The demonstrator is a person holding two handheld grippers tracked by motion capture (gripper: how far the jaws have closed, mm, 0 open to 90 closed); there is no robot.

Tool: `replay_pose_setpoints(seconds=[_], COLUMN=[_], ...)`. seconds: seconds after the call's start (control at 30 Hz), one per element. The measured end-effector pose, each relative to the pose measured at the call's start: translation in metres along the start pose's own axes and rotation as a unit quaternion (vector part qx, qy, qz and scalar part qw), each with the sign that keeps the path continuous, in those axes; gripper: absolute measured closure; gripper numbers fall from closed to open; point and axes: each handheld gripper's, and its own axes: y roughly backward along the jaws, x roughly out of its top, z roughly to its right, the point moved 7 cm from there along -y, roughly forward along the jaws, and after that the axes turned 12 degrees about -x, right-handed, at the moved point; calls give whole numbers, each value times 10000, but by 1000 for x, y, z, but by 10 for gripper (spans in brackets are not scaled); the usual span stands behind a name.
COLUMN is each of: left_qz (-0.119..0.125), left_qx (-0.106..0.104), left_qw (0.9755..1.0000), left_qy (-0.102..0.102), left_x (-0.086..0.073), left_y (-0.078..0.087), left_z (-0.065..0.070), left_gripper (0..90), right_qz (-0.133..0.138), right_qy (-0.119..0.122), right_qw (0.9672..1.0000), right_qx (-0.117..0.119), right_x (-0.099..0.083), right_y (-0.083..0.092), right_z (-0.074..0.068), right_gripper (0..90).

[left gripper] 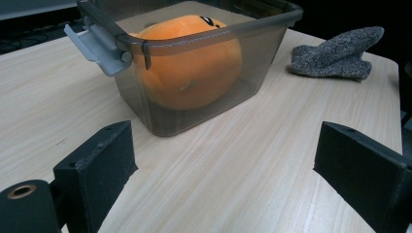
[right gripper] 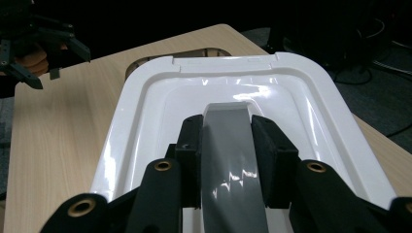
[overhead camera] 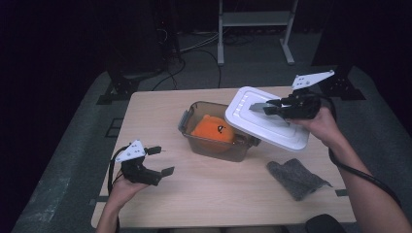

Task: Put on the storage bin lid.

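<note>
Lid (overhead camera: 265, 121) hangs tilted over the right end of the grey container (overhead camera: 214, 145), your right tongs (overhead camera: 266, 108) pinching its grey centre handle (right gripper: 228, 160). Inside sits the orange plush toy (overhead camera: 212, 132). Level the lid before lowering, match its corners to the rim, and keep the latch (left gripper: 97, 48) at the left end free. Your left tongs (overhead camera: 160, 160) rest spread and empty on the near left of the desk (overhead camera: 218, 199); use them to steady the container. A grey cloth (overhead camera: 296, 177) lies near right, well apart.
</note>
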Motion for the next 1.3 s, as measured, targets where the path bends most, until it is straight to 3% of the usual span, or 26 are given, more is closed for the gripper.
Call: replay_pose_setpoints(seconds=[0.57,1.3], left_qz=[27,55], left_qx=[-20,-33], left_qw=[10000,10000], left_qy=[-26,-23], left_x=[1,2], left_y=[1,2], left_z=[1,2], left_gripper=[68,68], right_qz=[64,-39], right_qy=[259,426], right_qw=[9988,9967], right_qx=[401,687], right_x=[27,39], right_y=[-41,-77], right_z=[-30,-52], right_gripper=[657,657])
